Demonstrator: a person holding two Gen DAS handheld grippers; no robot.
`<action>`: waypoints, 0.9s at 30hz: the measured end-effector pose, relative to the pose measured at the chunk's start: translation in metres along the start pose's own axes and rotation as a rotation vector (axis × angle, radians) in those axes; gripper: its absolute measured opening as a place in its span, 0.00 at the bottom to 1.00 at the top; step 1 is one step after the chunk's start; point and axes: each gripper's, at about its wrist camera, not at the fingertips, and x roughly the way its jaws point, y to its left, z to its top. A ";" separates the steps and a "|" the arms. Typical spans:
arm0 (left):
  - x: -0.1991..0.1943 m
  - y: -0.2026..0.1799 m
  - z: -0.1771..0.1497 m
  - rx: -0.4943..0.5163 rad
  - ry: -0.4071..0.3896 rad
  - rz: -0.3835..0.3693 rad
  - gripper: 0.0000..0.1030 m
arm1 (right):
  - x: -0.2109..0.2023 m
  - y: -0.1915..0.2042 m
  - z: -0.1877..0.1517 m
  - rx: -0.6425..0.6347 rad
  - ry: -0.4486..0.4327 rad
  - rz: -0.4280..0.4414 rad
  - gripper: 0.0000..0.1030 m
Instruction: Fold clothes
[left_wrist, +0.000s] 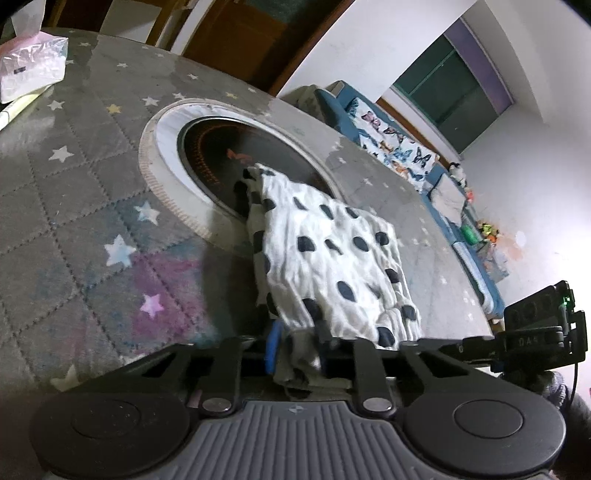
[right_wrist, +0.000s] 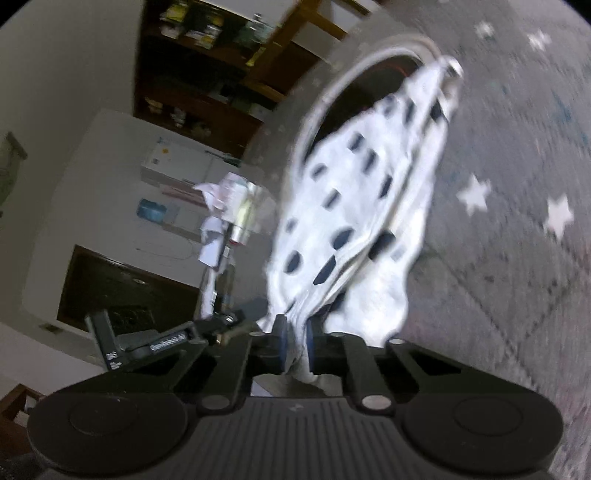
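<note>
A white garment with dark spots (left_wrist: 332, 266) lies stretched over a grey quilted star-pattern table cover (left_wrist: 74, 206), its far end over a round black hotplate (left_wrist: 236, 158). My left gripper (left_wrist: 295, 347) is shut on the garment's near edge. The garment also shows in the right wrist view (right_wrist: 354, 206), hanging taut and blurred from my right gripper (right_wrist: 295, 343), which is shut on another bunched edge. The right gripper's body shows at the right of the left wrist view (left_wrist: 543, 332); the left gripper's body shows in the right wrist view (right_wrist: 155, 343).
A tissue pack (left_wrist: 29, 70) sits at the table's far left corner. A blue sofa with butterfly fabric (left_wrist: 406, 155) stands beyond the table. Dark shelves (right_wrist: 207, 66) and a white cabinet (right_wrist: 177, 173) are by the wall. The hotplate's white rim (left_wrist: 162, 155) is inset in the cover.
</note>
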 end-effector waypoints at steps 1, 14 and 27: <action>-0.002 -0.002 0.001 0.001 -0.005 -0.009 0.16 | -0.001 0.006 0.002 -0.017 -0.013 0.005 0.05; -0.006 -0.012 0.001 -0.044 0.020 -0.082 0.14 | -0.032 -0.009 0.008 0.060 -0.043 0.026 0.04; -0.004 -0.021 -0.002 0.047 0.041 -0.035 0.28 | -0.023 -0.036 0.007 0.059 -0.004 -0.053 0.14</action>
